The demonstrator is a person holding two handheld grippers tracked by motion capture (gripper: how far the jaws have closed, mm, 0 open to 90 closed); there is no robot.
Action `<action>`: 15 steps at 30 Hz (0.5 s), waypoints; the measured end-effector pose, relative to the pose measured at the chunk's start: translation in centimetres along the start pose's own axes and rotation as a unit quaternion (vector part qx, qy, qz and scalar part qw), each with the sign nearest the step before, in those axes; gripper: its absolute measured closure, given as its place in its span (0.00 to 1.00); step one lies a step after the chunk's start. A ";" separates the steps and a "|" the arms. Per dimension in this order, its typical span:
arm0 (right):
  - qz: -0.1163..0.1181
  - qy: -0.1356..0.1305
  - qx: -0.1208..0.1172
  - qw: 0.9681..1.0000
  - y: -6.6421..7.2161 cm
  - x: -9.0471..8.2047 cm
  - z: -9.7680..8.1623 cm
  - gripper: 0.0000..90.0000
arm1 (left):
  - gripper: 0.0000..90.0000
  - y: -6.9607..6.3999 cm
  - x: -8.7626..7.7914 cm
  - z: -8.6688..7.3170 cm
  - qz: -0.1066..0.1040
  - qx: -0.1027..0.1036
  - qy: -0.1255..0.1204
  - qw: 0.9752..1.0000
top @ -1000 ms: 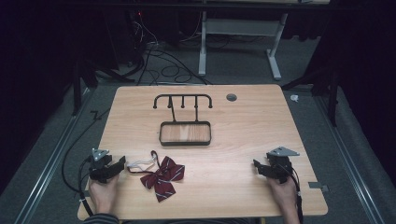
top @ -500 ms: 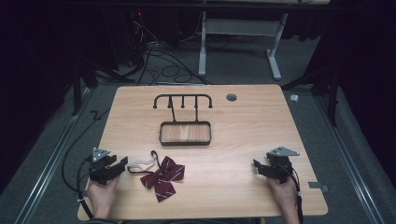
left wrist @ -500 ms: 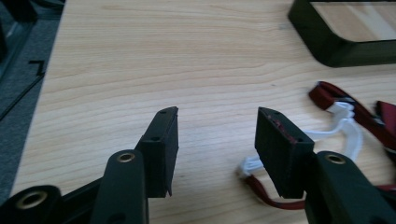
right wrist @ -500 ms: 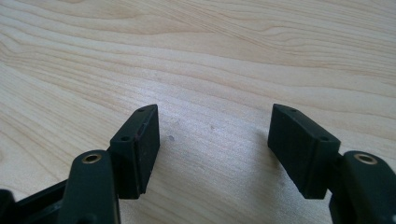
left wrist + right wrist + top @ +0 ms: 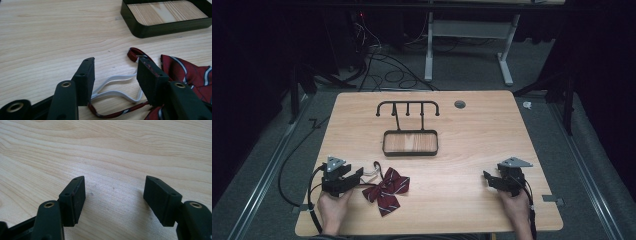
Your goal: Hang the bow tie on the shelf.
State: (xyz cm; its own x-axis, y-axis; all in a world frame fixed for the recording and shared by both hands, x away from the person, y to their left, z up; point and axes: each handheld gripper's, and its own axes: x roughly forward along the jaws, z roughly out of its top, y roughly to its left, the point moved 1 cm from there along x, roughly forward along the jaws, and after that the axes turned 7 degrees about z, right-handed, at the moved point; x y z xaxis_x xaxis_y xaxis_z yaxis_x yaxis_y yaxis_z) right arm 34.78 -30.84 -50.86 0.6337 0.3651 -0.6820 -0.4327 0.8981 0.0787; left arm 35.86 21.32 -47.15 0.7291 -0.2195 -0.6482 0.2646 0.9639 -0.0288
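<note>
Table (image 5: pixel 472 150) with, from largest to smallest, a black-rimmed tray (image 5: pixel 410 142) and hook rack (image 5: pixel 408 107) at centre, a dark red striped bow tie (image 5: pixel 386 190), and its white strap (image 5: pixel 117 86). The left gripper (image 5: pixel 354 175) lies just beside the bow tie; its fingers (image 5: pixel 86 75) are spread apart and grasp nothing, with the white strap loop lying on the table between them and the bow itself just past the right-hand finger. The tray sits beyond the fingers, farther ahead and to the right. The bow tie's long axis runs roughly across the line of the fingers. The right gripper (image 5: pixel 489 179) rests well apart from the bow tie, fingers (image 5: pixel 73 197) likewise released over bare wood, so the left hand (image 5: pixel 333 210) is judged the nearer for any pick-up. Compared with the frames half a second and one second earlier, grippers, bow tie and tray keep the same places; no motion is apparent.
</note>
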 end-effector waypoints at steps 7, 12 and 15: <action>0.000 0.000 0.000 1.000 0.0 0.0 0.0 0.39 | 0.55 -1.0 0.8 0.3 -0.005 0.006 0.012 1.000; 0.000 0.000 0.000 1.000 0.0 0.0 0.0 0.39 | 0.55 -1.7 1.5 0.6 -0.008 0.010 0.022 1.000; 0.000 0.000 0.000 1.000 0.0 0.0 0.0 0.39 | 0.55 -2.0 1.8 0.7 -0.010 0.010 0.025 1.000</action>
State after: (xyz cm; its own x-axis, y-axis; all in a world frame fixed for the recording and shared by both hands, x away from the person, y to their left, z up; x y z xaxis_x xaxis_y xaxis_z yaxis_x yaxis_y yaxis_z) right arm 34.78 -30.84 -50.87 0.6337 0.3650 -0.6820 -0.4328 0.8980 0.0785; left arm 37.15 18.91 -47.73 0.6910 -0.2303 -0.6852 0.2914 0.9562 -0.0275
